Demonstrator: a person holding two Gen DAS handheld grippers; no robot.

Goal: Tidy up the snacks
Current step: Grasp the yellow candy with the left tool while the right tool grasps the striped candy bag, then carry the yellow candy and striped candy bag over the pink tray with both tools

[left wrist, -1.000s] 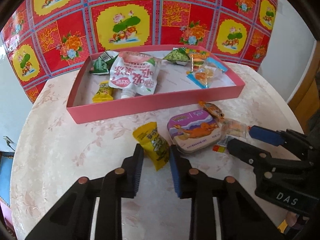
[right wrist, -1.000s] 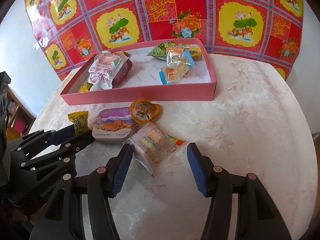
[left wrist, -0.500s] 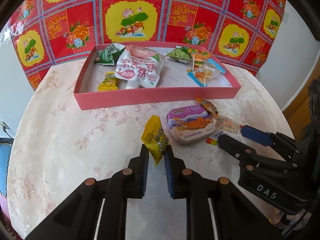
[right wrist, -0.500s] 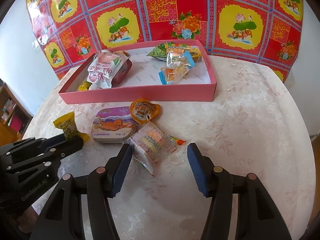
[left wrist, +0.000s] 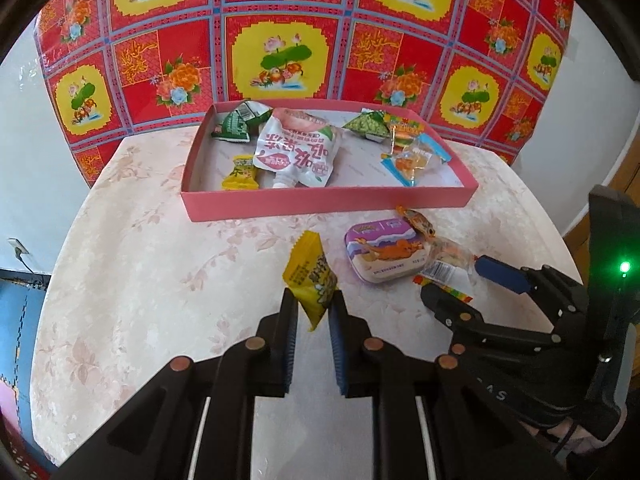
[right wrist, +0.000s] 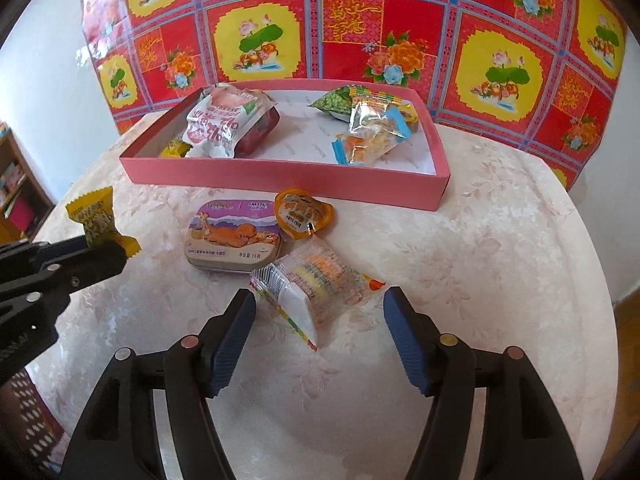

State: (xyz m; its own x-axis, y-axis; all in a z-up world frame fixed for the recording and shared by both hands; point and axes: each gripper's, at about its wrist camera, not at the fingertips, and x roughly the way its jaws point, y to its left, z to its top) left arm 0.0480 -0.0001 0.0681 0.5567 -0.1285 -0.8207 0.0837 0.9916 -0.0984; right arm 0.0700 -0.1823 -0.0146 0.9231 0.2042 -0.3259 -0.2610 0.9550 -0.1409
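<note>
Yellow crinkly sachet [left wrist: 310, 276], light and soft, hangs pinched low in the left tool [left wrist: 313, 312] just before the pink tray [left wrist: 320, 202], while the right tool [right wrist: 318, 314] widens around a slippery clear packet [right wrist: 316, 280].

Both grippers same build: matte black plastic linkage arms, two fingers each, ribbed blue pads on the inner faces. Left gripper [left wrist: 313, 312]: copper-coloured round pivot pins on the arms, white strips along the slots toward 6 o'clock. Right gripper [right wrist: 319, 320]: same copper pins, pads [right wrist: 404, 340] look bright blue. From the left wrist view, its body at 3 o'clock carries white embossed lettering, partly unreadable, and a lit green LED [left wrist: 624, 267] on a black housing.
</note>
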